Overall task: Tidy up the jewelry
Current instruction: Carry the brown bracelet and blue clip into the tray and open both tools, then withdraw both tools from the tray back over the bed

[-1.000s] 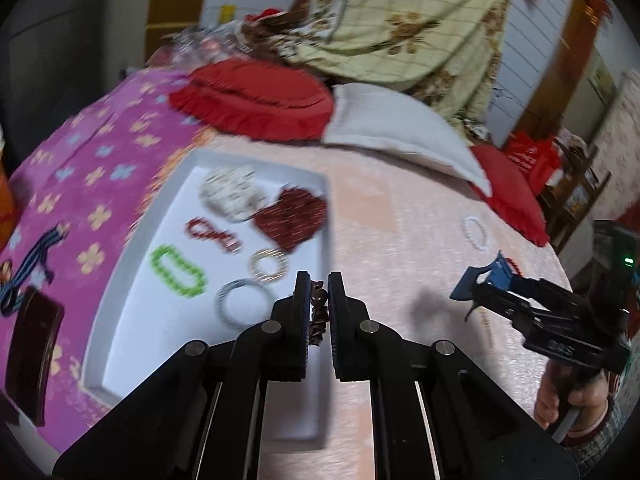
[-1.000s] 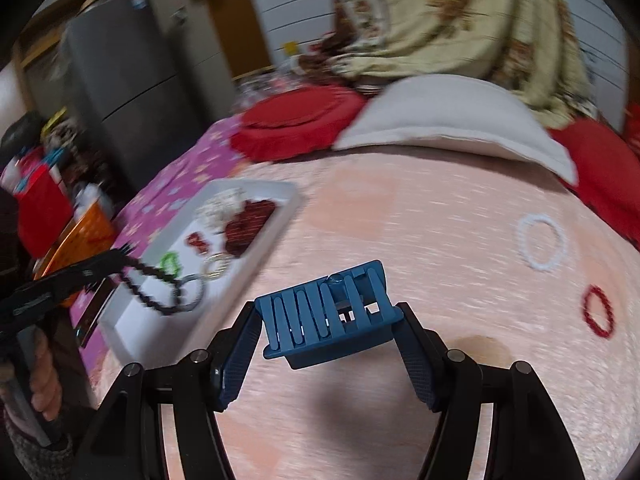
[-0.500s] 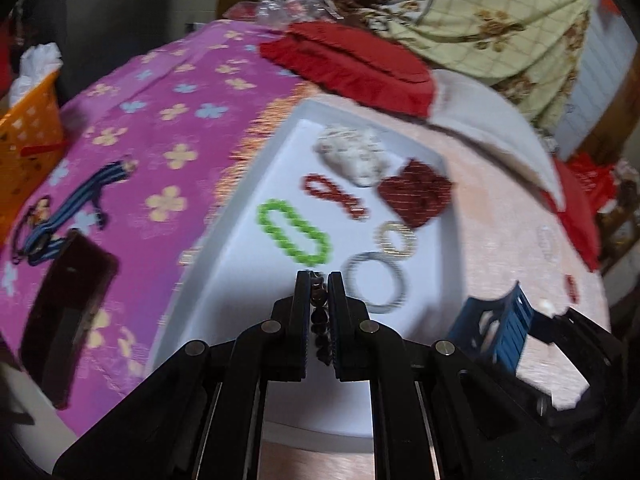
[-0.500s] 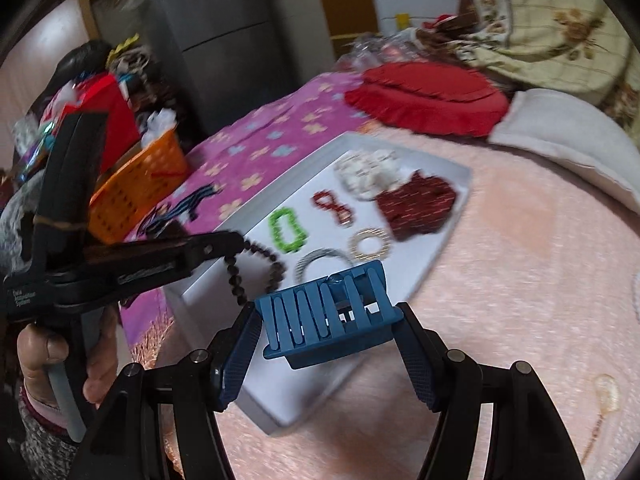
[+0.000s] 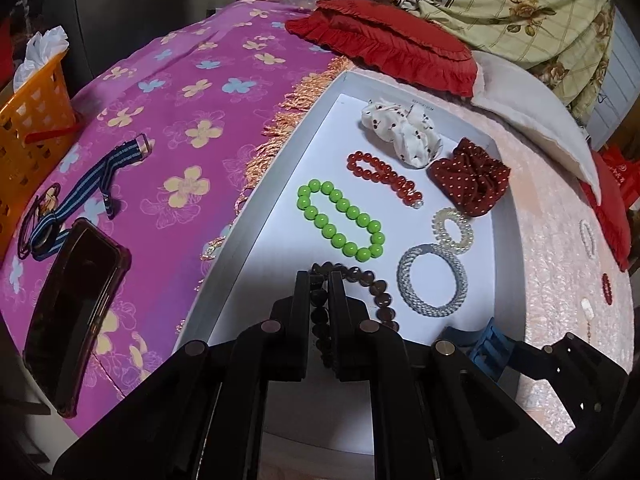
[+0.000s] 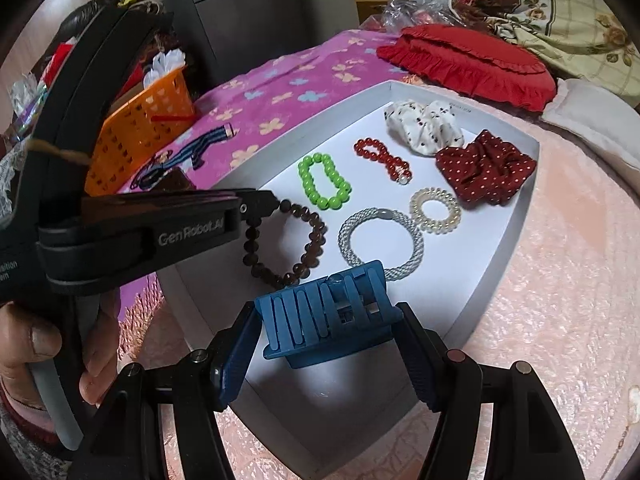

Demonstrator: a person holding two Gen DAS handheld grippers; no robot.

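Note:
My left gripper (image 5: 319, 280) (image 6: 276, 202) is shut on a dark brown bead bracelet (image 5: 374, 294) (image 6: 308, 236), which hangs low over the near part of a white tray (image 5: 280, 184) (image 6: 516, 216). My right gripper (image 6: 328, 316) is shut on a blue hair claw clip (image 6: 326, 314) (image 5: 486, 350), held above the tray's near corner. In the tray lie a green bead bracelet (image 5: 340, 220) (image 6: 324, 180), a red bead bracelet (image 5: 384, 178), a silver bangle (image 5: 432, 286) (image 6: 380, 240), a clear coil tie (image 5: 452, 230), a white scrunchie (image 5: 402, 128) and a red dotted scrunchie (image 5: 470, 176).
The tray sits on a pink bedspread (image 6: 560, 260) beside a purple flowered cloth (image 5: 180, 140). A phone (image 5: 72, 312), a striped strap (image 5: 88, 184) and an orange basket (image 6: 136, 128) lie left. A white bracelet (image 5: 586, 238) and a red one (image 5: 606, 288) lie right. Red cushions are behind.
Both grippers swung left from the bare bedspread to the tray and came lower. The brown bracelet now hangs close above the tray floor, and the blue clip is over the tray's near corner.

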